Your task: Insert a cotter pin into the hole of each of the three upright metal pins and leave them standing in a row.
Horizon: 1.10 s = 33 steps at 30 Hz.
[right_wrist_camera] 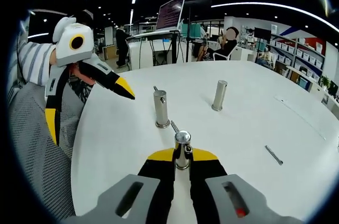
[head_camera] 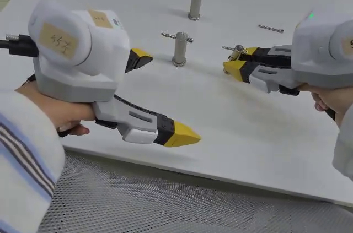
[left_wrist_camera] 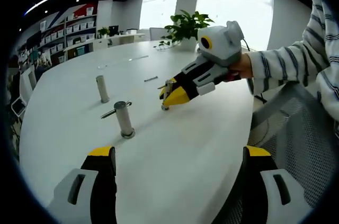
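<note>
Metal pins, three of them, all on the white tabletop. The middle pin stands upright with a cotter pin poking through near its top. At about 1 o'clock from it, well apart, the far pin stands upright too. Over at 3 o'clock is the third pin, clamped between the jaws of the right gripper. A second cotter pin sticks out of its top towards 9 o'clock. Can't tell if that pin's base is actually touching the tabletop or not. A loose cotter pin lies flat at roughly 2 o'clock from the middle pin, apart from everything else. The left gripper sits around 7 o'clock from the middle pin, near the tabletop's front edge. Its jaws are spread wide with nothing between them.
</note>
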{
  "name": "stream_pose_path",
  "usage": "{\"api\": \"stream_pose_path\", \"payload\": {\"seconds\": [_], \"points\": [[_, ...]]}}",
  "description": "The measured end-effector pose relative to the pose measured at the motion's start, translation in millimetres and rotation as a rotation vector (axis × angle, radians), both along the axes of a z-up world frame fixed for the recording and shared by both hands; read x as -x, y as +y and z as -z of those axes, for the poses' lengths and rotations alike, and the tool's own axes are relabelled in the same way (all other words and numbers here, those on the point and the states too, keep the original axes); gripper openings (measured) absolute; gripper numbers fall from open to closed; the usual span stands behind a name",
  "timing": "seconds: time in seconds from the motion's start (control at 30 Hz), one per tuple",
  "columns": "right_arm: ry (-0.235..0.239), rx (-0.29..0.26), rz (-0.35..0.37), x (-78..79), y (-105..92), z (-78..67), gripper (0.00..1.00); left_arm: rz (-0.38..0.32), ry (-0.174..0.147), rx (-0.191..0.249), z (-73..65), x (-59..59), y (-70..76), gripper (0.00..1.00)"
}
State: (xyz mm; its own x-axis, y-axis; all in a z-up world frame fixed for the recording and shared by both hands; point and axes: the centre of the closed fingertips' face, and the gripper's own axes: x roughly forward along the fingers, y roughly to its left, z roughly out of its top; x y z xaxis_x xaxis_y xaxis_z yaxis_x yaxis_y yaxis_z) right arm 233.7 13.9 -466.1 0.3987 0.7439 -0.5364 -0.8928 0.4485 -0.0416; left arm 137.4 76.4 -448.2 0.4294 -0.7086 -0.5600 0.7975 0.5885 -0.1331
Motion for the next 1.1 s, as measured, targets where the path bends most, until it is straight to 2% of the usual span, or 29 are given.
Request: {"api": "stream_pose_path", "payload": {"seconds": [0.53, 0.67, 0.77, 0.97, 1.1], "points": [[0.018, -0.01, 0.007, -1.2, -2.5, 6.3, 0.04, -0.003, 0.025, -0.008, 4.4, 0.5, 0.2, 0.99], [0.018, -0.022, 0.006, -3.6, -3.8, 6.6, 0.04, 0.002, 0.03, -0.003, 5.3, 1.6, -1.6, 0.99], [0.034, -0.037, 0.01, -4.0, -4.6, 7.0, 0.04, 0.003, 0.03, -0.006, 6.2, 1.4, -3.0, 0.99], [0.026, -0.028, 0.009, -4.5, -3.5, 7.9, 0.04, 0.012, 0.039, -0.003, 7.2, 2.6, -7.6, 0.99], [0.029, -0.028, 0.018, -2.4, -3.7, 6.7, 0.04, 0.02, 0.056, -0.012, 10.8, 5.2, -9.4, 0.99]]}}
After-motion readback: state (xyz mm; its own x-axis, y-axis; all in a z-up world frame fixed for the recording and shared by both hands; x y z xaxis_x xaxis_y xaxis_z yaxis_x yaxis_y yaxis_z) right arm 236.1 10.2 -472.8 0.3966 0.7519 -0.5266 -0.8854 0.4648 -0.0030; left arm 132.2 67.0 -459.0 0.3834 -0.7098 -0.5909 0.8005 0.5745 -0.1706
